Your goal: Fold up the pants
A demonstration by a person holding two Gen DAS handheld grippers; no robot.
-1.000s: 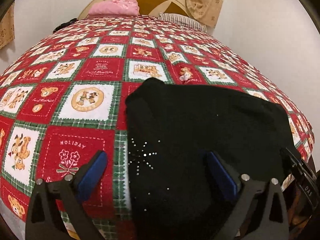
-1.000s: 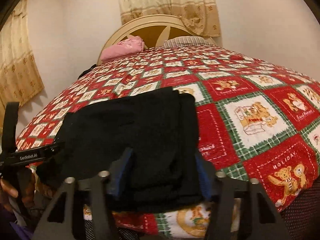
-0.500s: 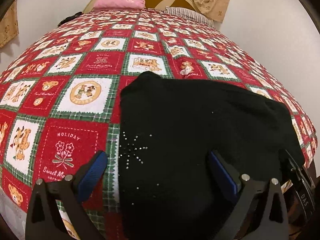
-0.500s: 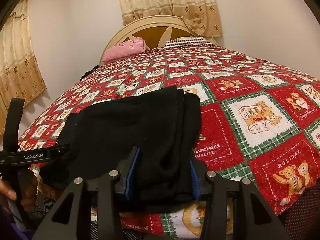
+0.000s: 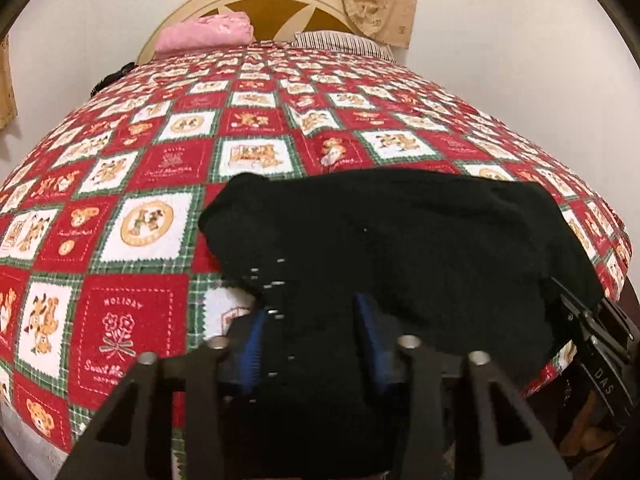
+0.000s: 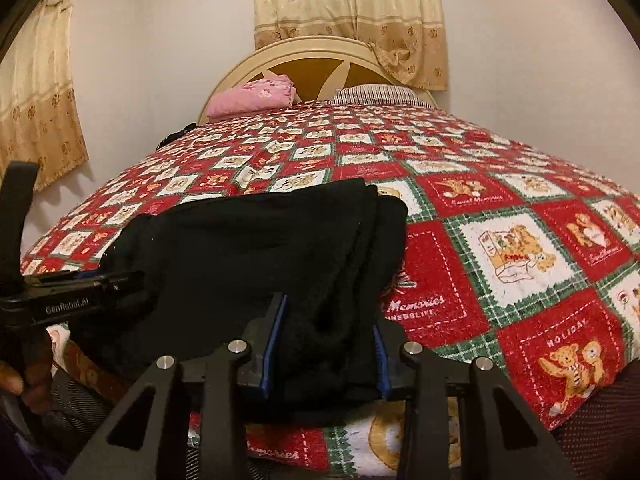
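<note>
2 claws on 1 pair of black pants (image 5: 400, 248), and both are closing right now. My left gripper (image 5: 310, 344) has the near edge of the cloth bunched between its blue pads, which look to be pressing on it; my right gripper (image 6: 326, 352) squeezes the stacked layers at the other near corner, blue pads against the fabric on both sides. The pants lie folded across the near end of the bed, on the red patchwork quilt (image 6: 500, 240), with their near edge hanging at the mattress edge.

What could go wrong? My right claw may bite only the top layers, so the lower ones peel away and the fold slides open when I lift. My left claw holds a crumpled bunch rather than a flat hem (black on black, I cannot tell how many layers it has), so the edge could come up twisted. The quilt could get pinched too, dragging under the cloth. And if the 2 claws rise unevenly, the stack skews.

The count: 1 pants, 2 grippers, 1 quilt, 1 pink pillow (image 6: 256, 98), 1 striped pillow (image 6: 378, 94), 1 headboard (image 6: 316, 54), 2 curtains (image 6: 348, 12), and 1 hand (image 6: 24, 376) at the left gripper's handle.
</note>
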